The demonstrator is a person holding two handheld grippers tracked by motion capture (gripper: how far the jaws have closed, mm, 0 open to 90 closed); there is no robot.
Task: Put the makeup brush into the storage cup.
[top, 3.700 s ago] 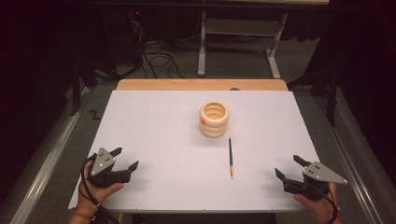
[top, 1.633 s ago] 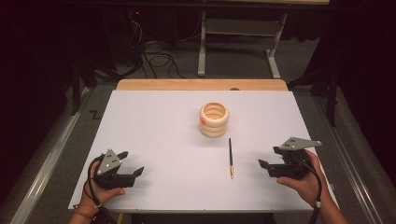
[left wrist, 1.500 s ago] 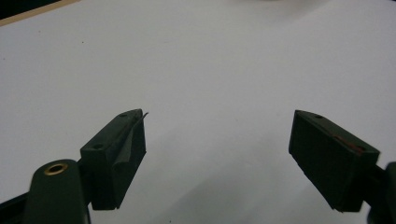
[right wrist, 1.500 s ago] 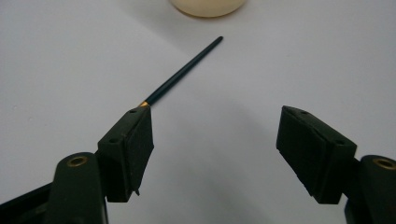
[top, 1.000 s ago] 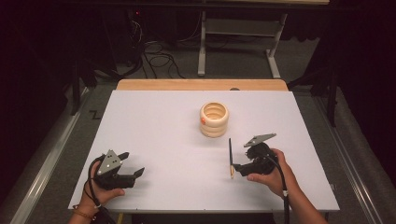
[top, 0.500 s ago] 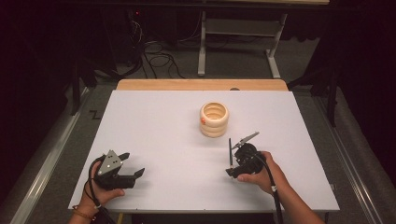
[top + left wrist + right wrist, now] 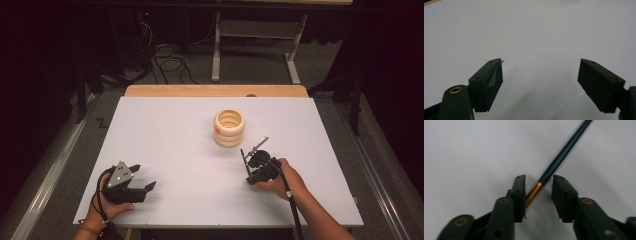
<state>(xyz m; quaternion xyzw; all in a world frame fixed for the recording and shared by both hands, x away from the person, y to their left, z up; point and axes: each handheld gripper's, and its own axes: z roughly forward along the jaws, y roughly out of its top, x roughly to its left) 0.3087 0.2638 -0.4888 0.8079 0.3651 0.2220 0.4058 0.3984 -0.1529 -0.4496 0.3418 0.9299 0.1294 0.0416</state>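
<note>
A thin dark brush (image 7: 243, 160) with a gold ferrule lies on the white tabletop (image 7: 170, 125), just in front of a cream stack of rings (image 7: 229, 128). My right gripper (image 7: 250, 176) is down at the brush's near end. In the right gripper view the jaws of the right gripper (image 7: 539, 178) stand either side of the brush (image 7: 564, 152) at its ferrule; the ferrule touches the left jaw and a gap remains at the right one. My left gripper (image 7: 144, 176) rests near the front left corner, and in its own view the left gripper (image 7: 540, 62) is wide open over bare white surface.
A wooden strip (image 7: 215, 90) runs along the table's far edge. Beyond it are a metal stand (image 7: 255, 45) and cables (image 7: 165, 55) on the floor. A rail (image 7: 45, 185) runs beside the table's left side.
My right gripper has moved from the front right corner leftward to the brush, and its jaws now straddle the ferrule. The left gripper has barely shifted.
</note>
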